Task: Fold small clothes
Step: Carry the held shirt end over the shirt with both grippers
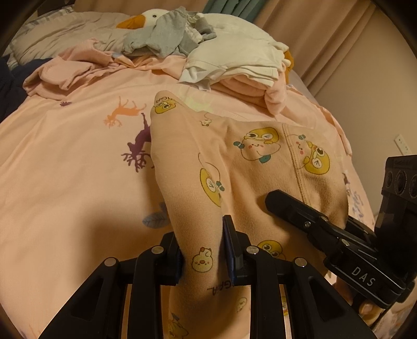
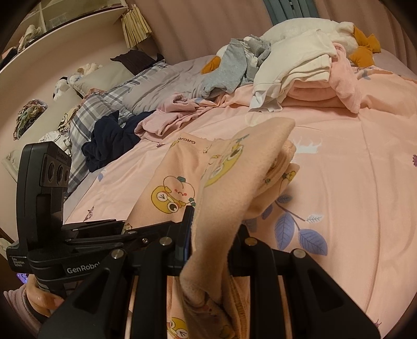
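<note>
A plush goose (image 1: 156, 18) lies against a plaid pillow (image 2: 104, 104).

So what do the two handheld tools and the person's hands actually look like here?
Both are matte black with silver pivot screws and blue finger pads. The right tool carries white "DAS" lettering; the left tool reads "GenRobo", cut off there. The left hand shows a pinkish ribbed cuff.

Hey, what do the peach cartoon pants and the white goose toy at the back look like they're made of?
The pants look like soft knit cotton, matte: fine ribbed weave shows near the left gripper, and the inside looks brushed and fuzzy by the right gripper. The goose toy looks like plush, probably polyester pile: soft, rounded, faintly fuzzy surface. Neither can be confirmed by sight.
</note>
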A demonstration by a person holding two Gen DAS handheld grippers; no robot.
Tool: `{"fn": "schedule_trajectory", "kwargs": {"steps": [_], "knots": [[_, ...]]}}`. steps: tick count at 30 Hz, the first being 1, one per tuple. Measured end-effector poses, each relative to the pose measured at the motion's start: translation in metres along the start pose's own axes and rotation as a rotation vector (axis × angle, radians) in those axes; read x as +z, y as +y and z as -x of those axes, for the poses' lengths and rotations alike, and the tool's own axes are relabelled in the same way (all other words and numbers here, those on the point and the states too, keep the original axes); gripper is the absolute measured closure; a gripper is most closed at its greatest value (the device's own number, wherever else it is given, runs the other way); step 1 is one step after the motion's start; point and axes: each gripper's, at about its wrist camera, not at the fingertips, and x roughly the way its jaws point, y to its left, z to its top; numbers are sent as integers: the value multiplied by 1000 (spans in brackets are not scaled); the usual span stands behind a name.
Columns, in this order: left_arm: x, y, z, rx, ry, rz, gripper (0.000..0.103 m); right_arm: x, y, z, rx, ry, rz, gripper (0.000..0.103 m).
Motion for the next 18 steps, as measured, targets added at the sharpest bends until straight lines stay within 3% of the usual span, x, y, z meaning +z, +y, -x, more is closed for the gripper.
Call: {"fn": "schedule_trajectory", "kwargs": {"steps": [18], "knots": [[2,1,-17,22,38,-8,80,-2,-10,-21,-12,40,-17,81]]}}
